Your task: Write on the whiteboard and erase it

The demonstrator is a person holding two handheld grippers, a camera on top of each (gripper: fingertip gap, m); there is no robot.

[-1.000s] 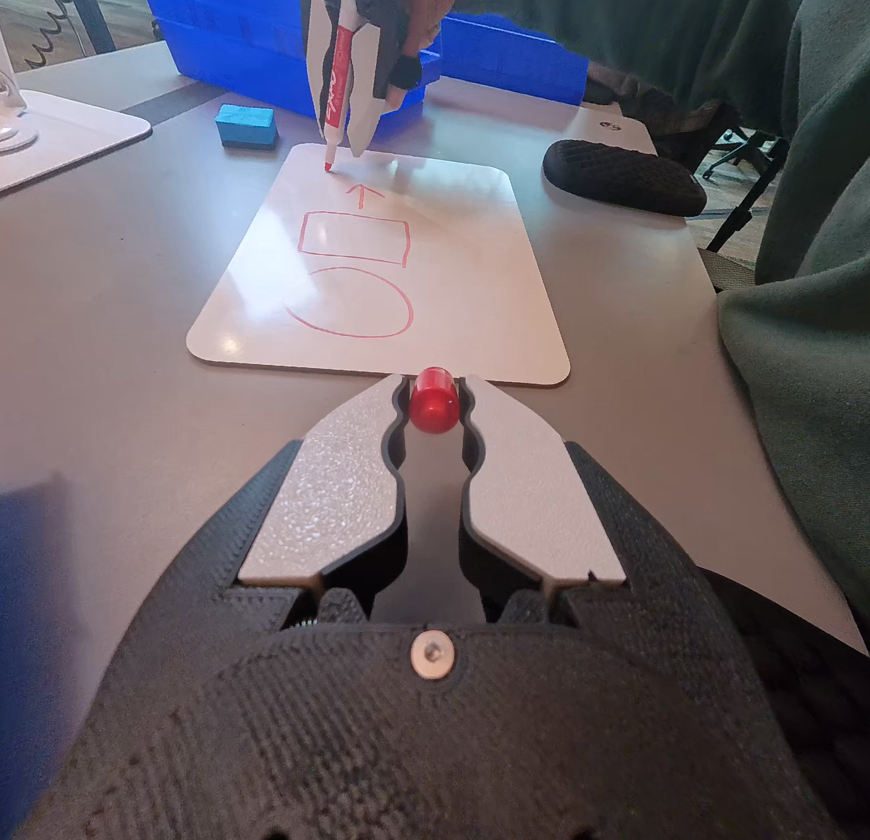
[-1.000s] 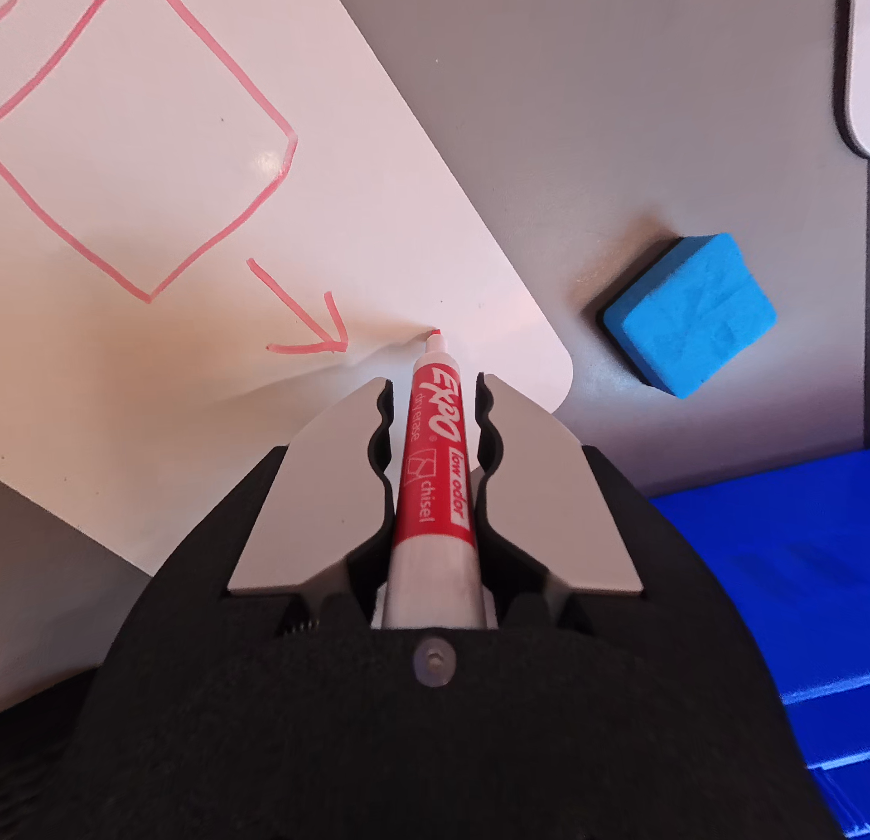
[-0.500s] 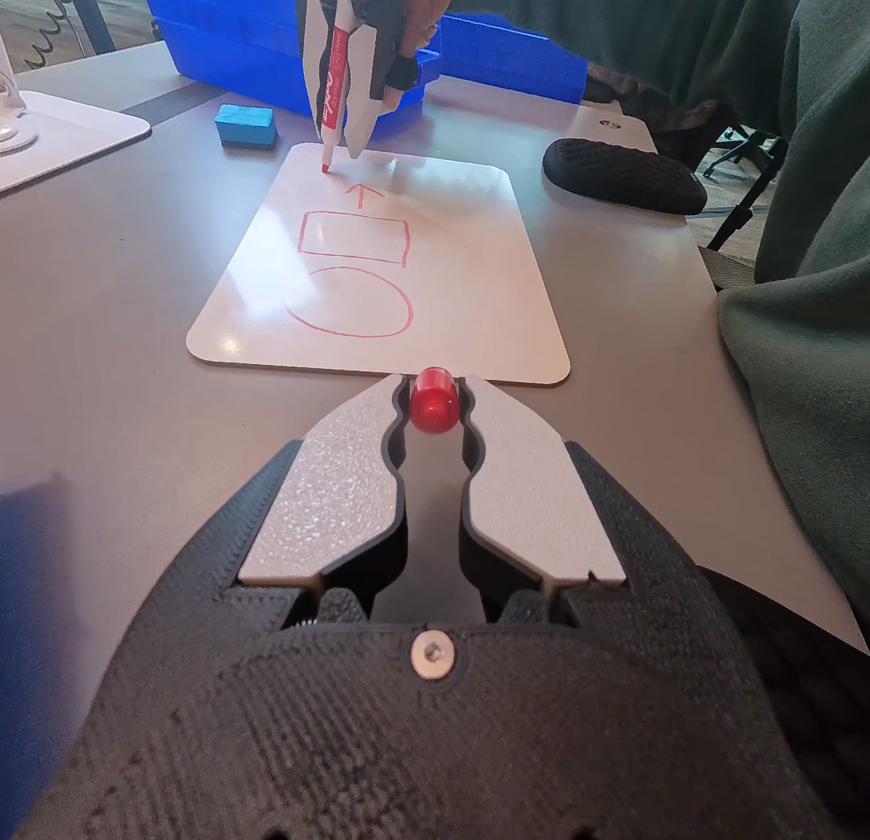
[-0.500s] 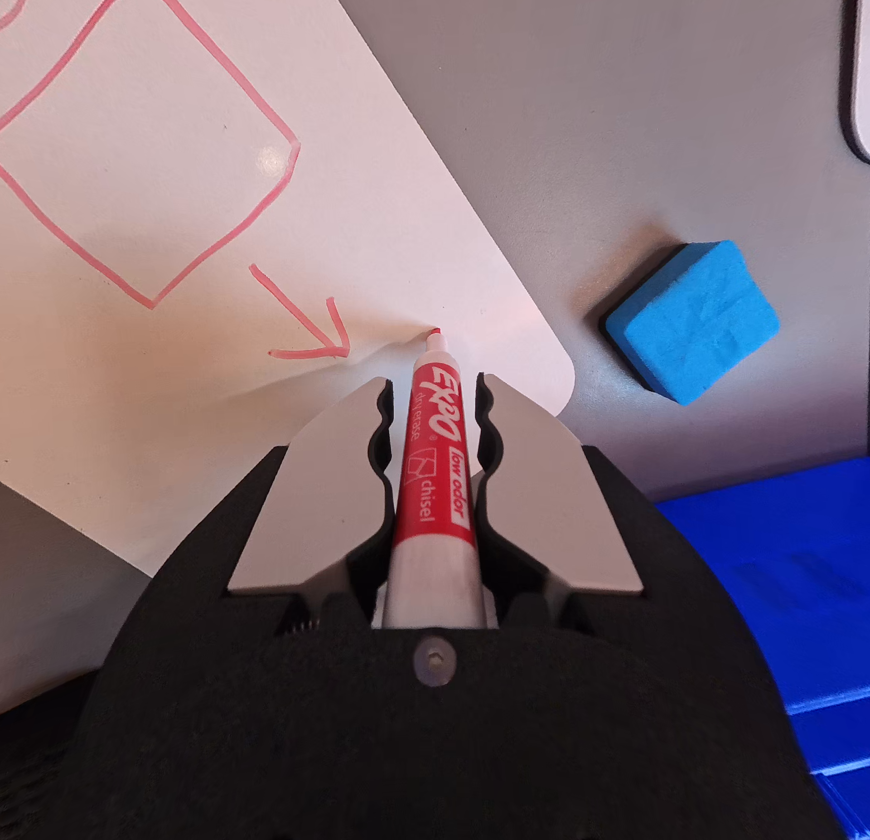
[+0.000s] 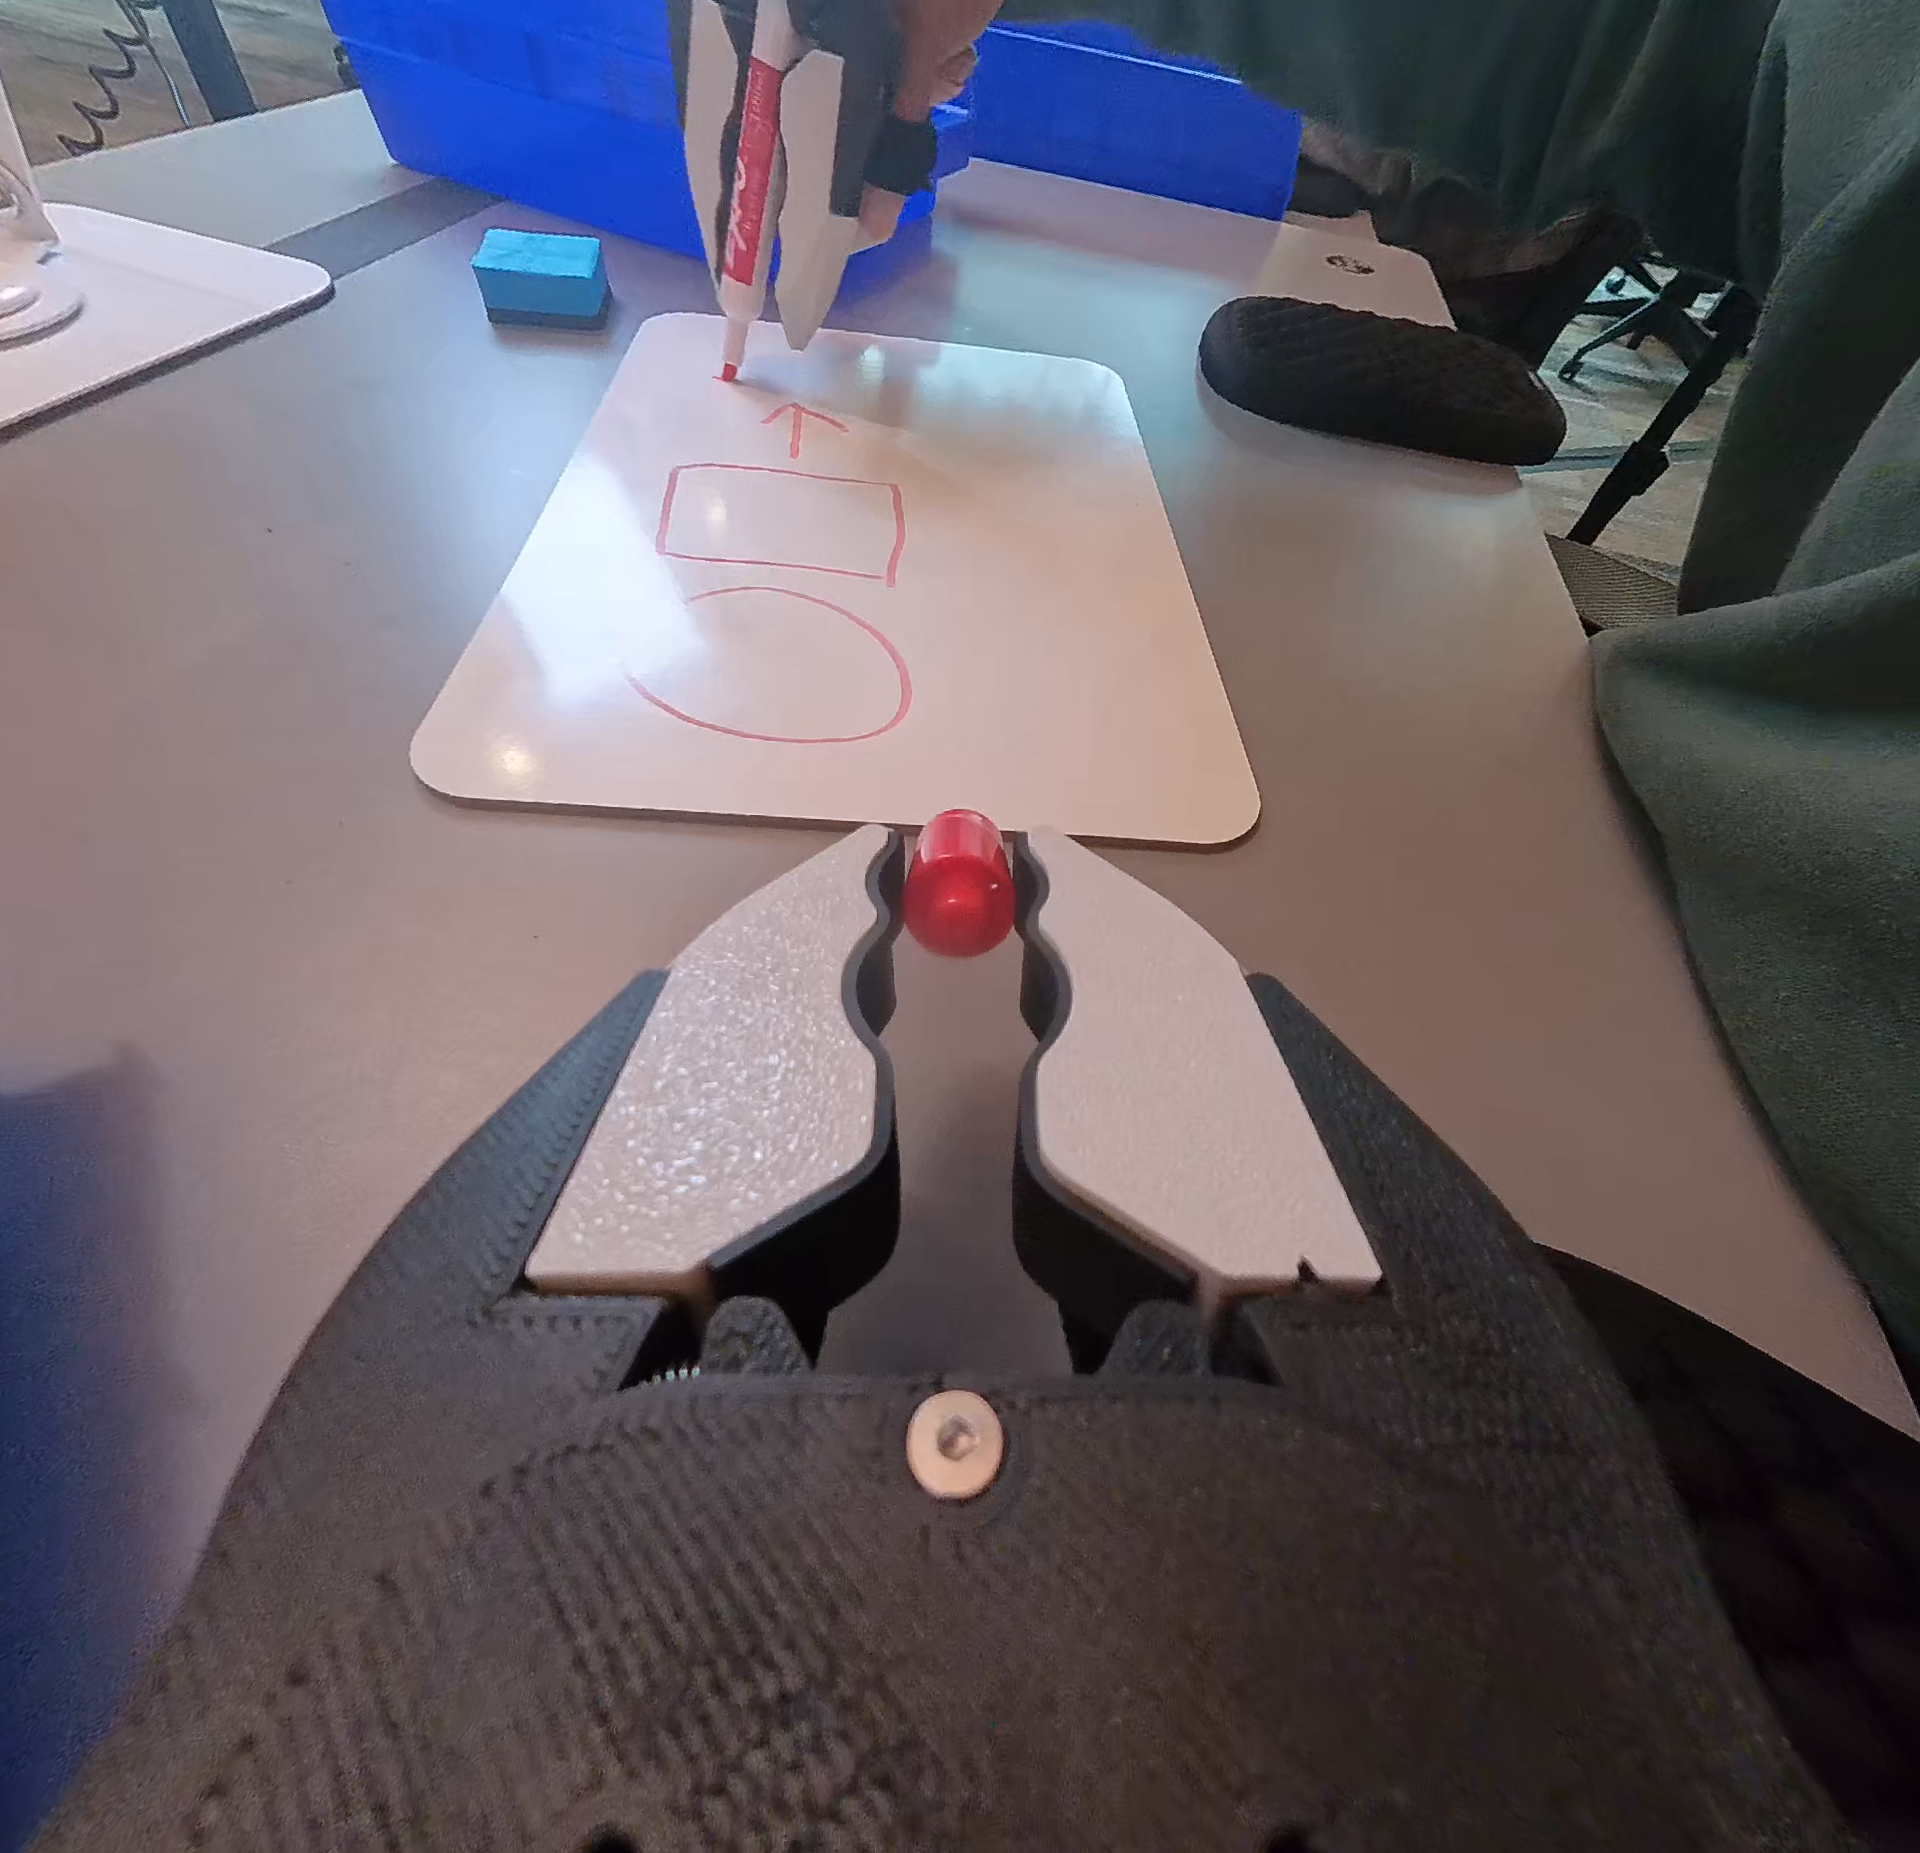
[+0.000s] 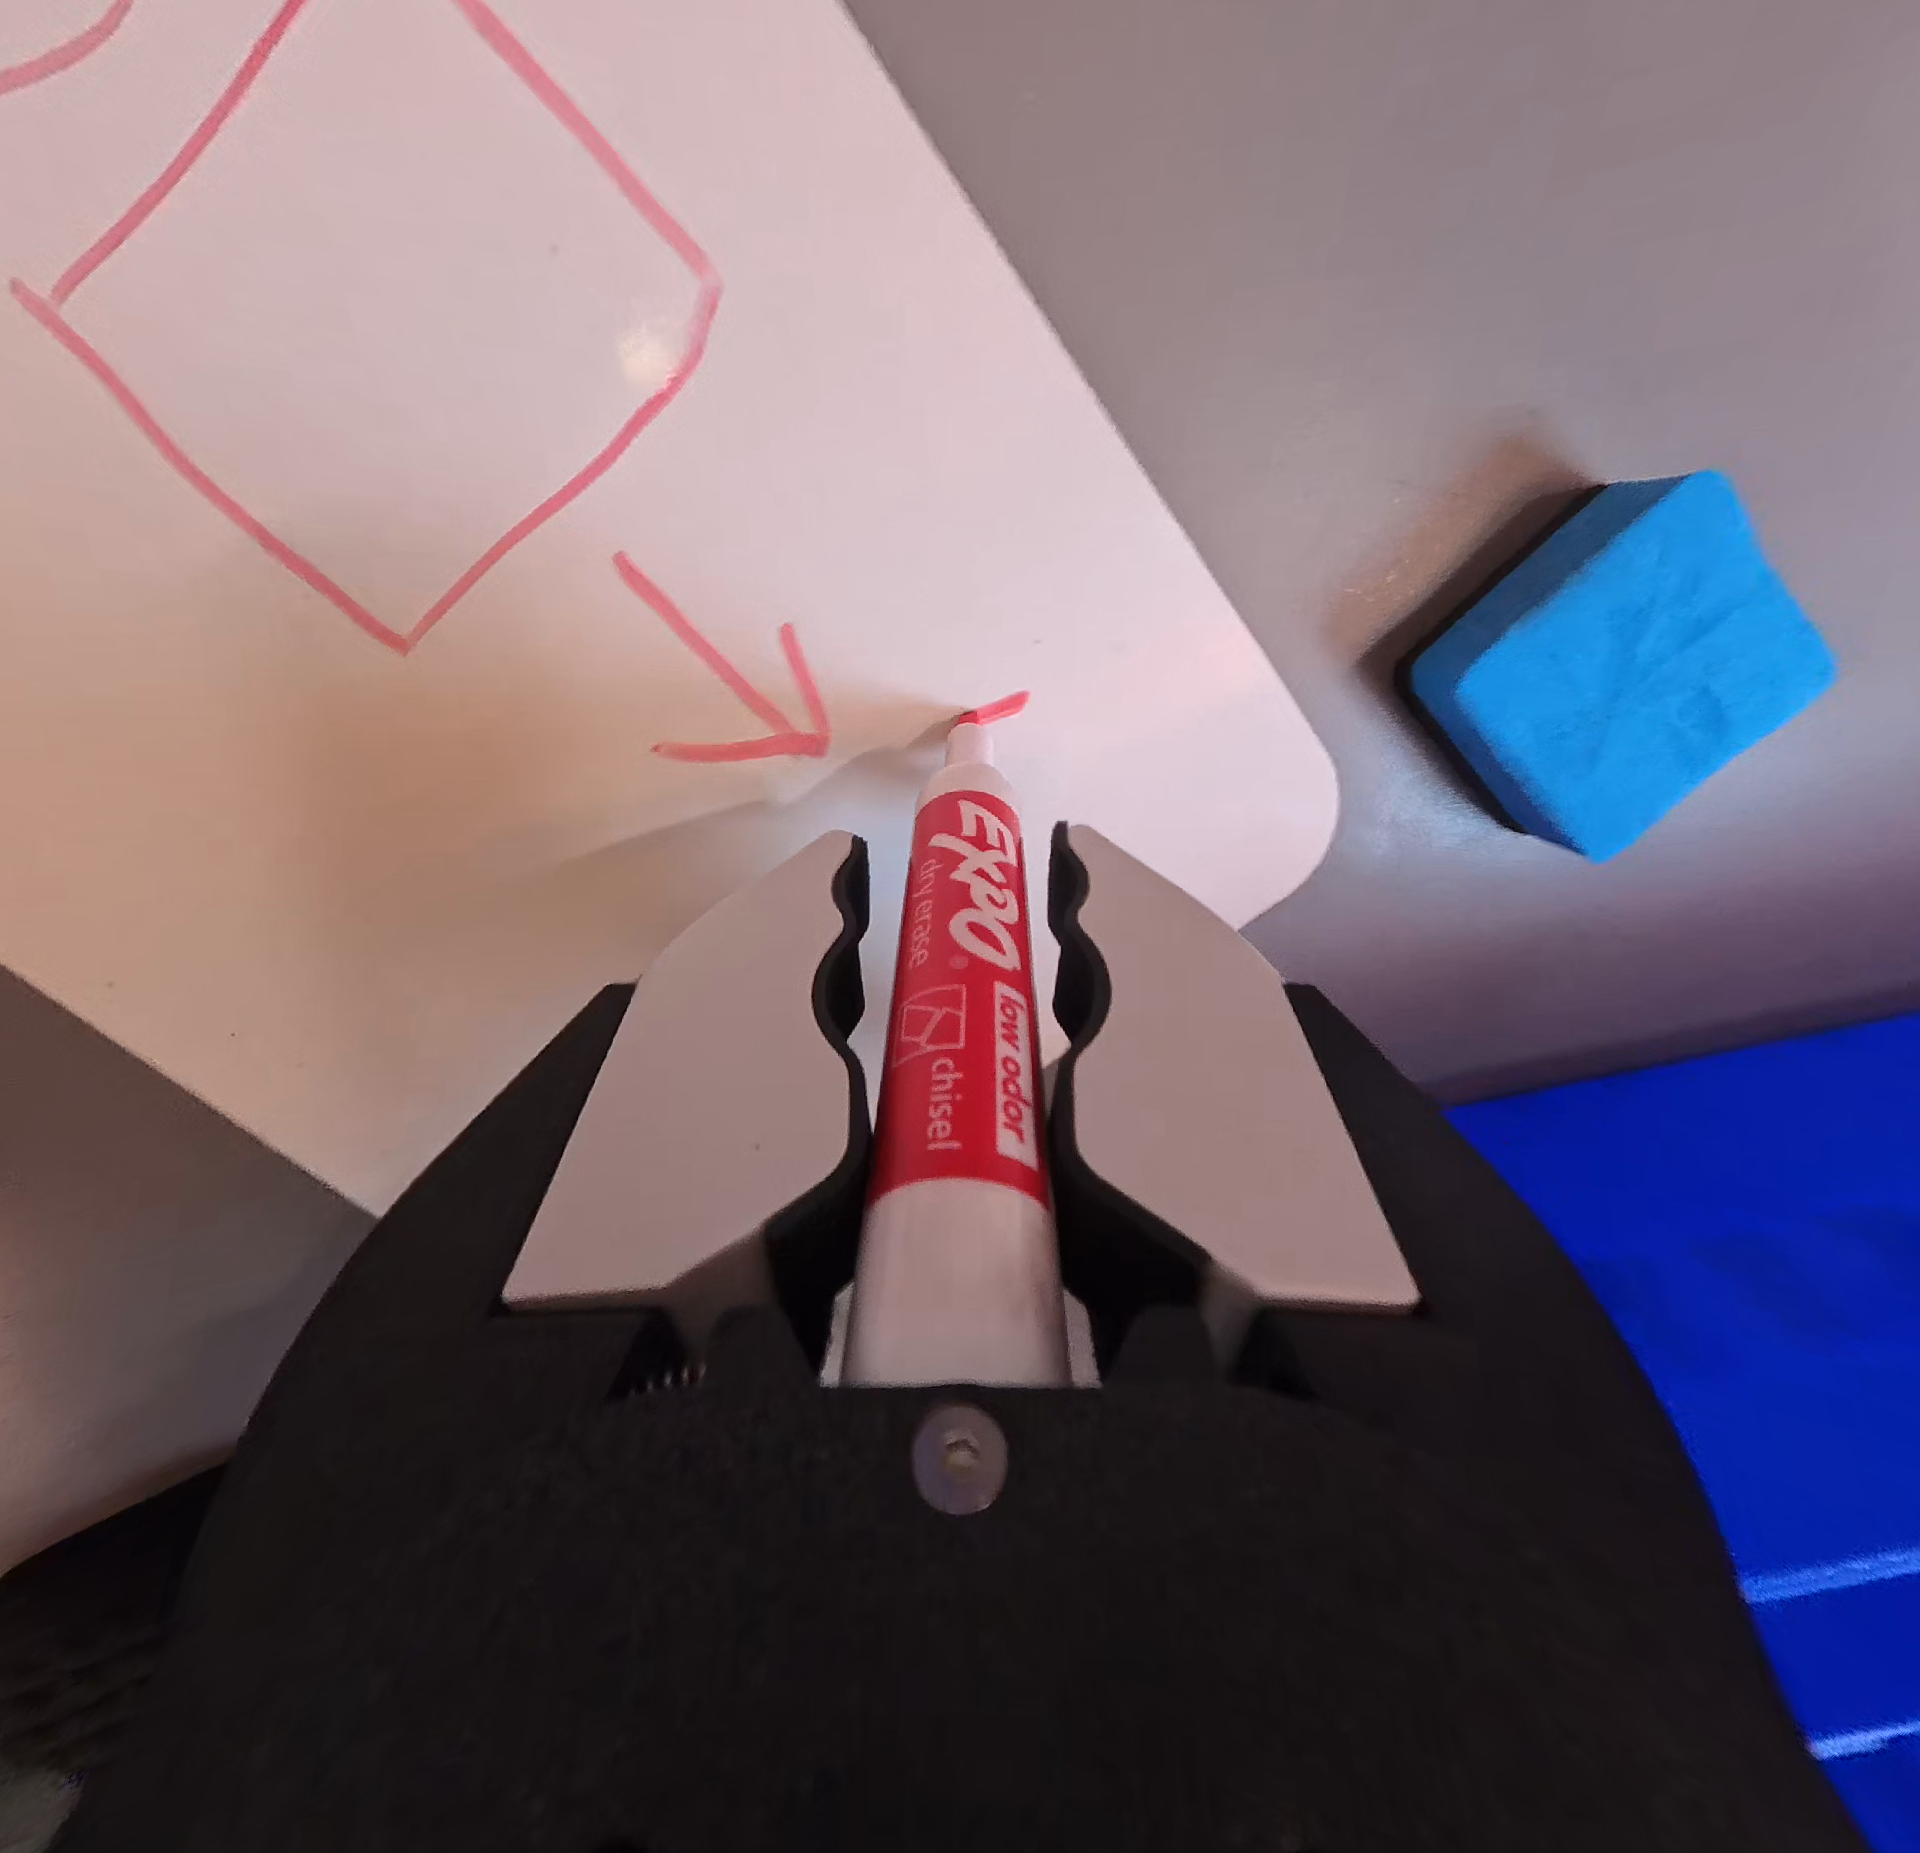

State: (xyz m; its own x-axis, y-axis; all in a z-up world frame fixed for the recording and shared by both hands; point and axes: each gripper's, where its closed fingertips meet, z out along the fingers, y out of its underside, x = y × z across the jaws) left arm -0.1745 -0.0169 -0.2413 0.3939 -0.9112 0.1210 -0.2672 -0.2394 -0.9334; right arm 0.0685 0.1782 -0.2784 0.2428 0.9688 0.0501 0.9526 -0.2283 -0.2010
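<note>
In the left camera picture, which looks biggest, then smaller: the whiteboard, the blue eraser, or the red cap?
1. White rounded whiteboard, clearly biggest.
2. Blue foam eraser block and shiny red marker cap look about alike; the cap is much nearer, so I can't rank them.

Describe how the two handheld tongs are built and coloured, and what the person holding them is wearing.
Both the left tongs and the right tongs have a black, ribbed printed body, two pale grey finger plates with wavy black inner edges, and a silver screw at the centre. The person wears a dark green garment and a black strap on one finger.

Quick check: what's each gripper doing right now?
Left gripper: shut on the red cap.
Right gripper: shut on the marker, tip on the whiteboard.
</note>
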